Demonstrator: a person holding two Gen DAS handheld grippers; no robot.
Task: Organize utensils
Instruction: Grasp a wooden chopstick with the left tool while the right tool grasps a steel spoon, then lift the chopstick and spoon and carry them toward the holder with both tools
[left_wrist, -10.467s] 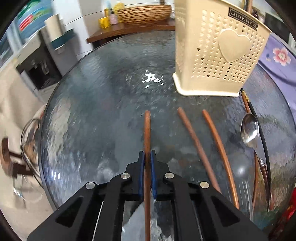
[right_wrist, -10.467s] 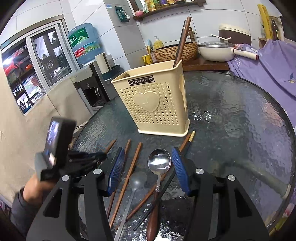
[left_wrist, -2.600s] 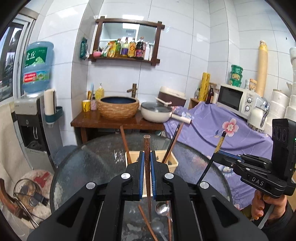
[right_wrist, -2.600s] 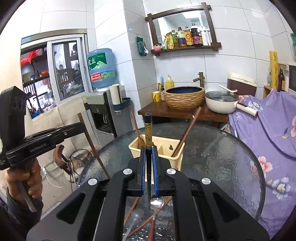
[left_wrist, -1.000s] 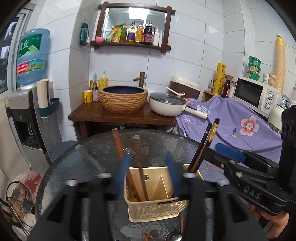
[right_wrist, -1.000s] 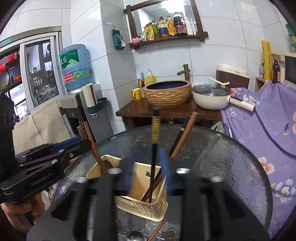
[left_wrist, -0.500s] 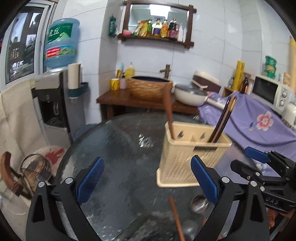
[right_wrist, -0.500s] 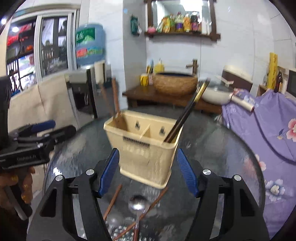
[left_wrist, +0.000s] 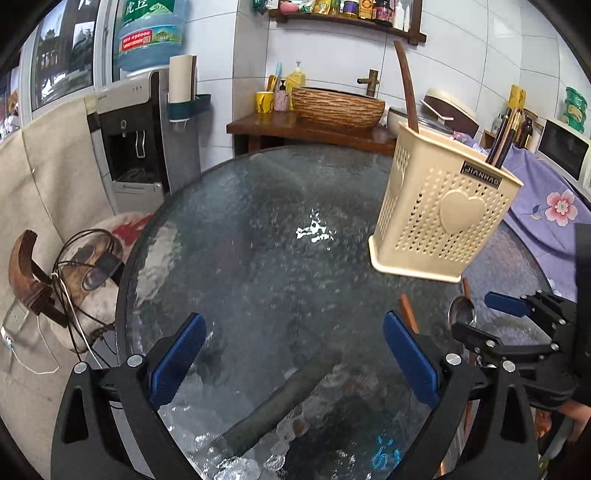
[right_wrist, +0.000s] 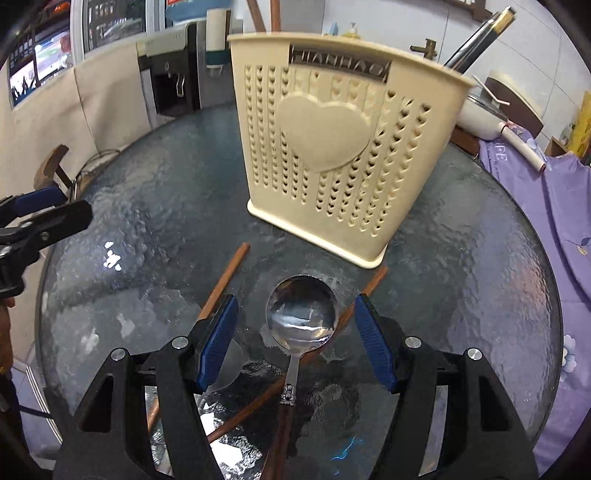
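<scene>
bright daylight, glare on the glass table (left_wrist: 314, 232), fisheye-bent edges, slight blur.

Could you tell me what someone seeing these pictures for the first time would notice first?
Probably the cream perforated utensil holder with its raised heart, standing on the round glass table with chopsticks poking out of it. Next, the shiny spoon lying just in front of it, framed between the open blue-padded fingers of the right gripper.

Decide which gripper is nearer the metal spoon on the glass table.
Right. The right gripper hangs open with the metal spoon between its fingers; the left gripper is open off to the spoon's left.
</scene>
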